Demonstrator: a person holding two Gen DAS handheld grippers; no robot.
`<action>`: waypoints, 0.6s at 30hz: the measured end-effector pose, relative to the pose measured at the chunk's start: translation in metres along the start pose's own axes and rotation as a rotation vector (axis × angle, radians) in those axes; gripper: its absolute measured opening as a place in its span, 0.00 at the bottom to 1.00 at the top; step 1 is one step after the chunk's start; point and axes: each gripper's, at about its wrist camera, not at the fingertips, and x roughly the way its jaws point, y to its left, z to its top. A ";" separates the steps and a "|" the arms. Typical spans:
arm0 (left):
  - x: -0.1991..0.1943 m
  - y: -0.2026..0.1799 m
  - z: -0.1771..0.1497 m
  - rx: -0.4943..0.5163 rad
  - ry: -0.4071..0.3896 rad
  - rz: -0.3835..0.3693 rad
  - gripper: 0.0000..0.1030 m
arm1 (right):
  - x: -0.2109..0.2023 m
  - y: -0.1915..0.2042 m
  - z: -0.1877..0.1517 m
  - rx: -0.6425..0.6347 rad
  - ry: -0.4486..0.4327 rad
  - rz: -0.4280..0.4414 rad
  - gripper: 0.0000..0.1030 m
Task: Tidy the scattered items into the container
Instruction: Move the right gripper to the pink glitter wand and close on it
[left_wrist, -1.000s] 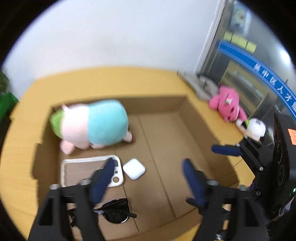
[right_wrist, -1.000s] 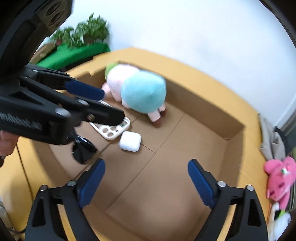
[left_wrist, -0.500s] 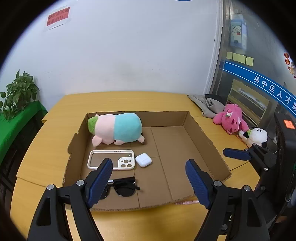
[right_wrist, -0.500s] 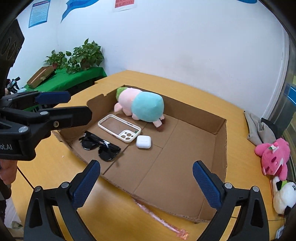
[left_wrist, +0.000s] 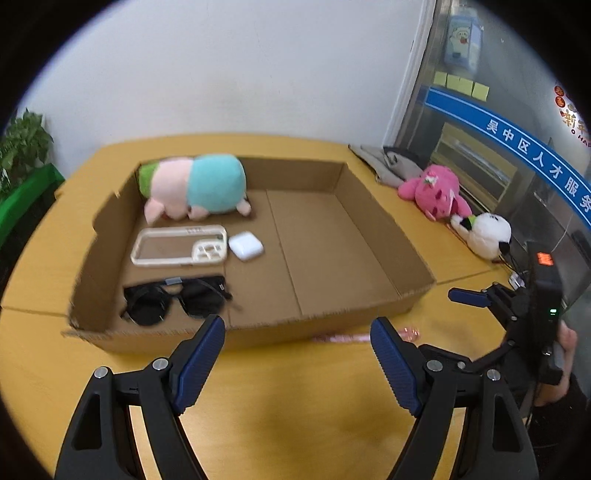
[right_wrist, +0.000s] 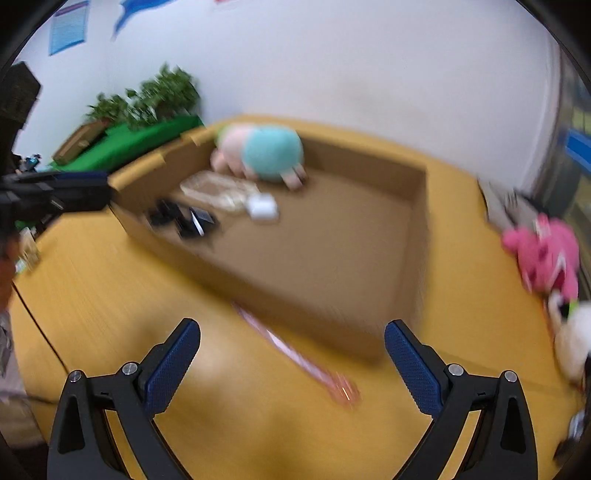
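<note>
Both claws (left_wrist: 297, 360) (right_wrist: 291, 363) wide open, empty; cardboard box (left_wrist: 369, 236) just beyond.

The whole right wrist view was smeared by motion blur. In it the sunglasses (right_wrist: 183, 218) read only as dark shards, the phone case (right_wrist: 218, 192) as a pale haze, and the pink strip (right_wrist: 295, 354) on the table (right_wrist: 110, 295) had no clear outline. The near wall of the cardboard box (right_wrist: 295, 280) melted into the tabletop. The white plush (right_wrist: 572, 339) was cut off by the lens edge on the right. In the left wrist view, the right gripper (left_wrist: 476, 295) showed only one blue finger, so its spread could not be judged; the box wall hid part of the strip (left_wrist: 354, 336)
</note>
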 end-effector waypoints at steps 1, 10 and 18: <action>0.005 -0.001 -0.004 -0.004 0.016 -0.006 0.79 | 0.008 -0.008 -0.011 0.009 0.028 0.005 0.97; 0.032 -0.014 -0.021 -0.019 0.099 -0.030 0.79 | 0.058 -0.035 -0.033 -0.003 0.115 0.092 0.82; 0.046 -0.015 -0.034 -0.044 0.148 -0.072 0.79 | 0.054 -0.009 -0.043 -0.039 0.156 0.119 0.67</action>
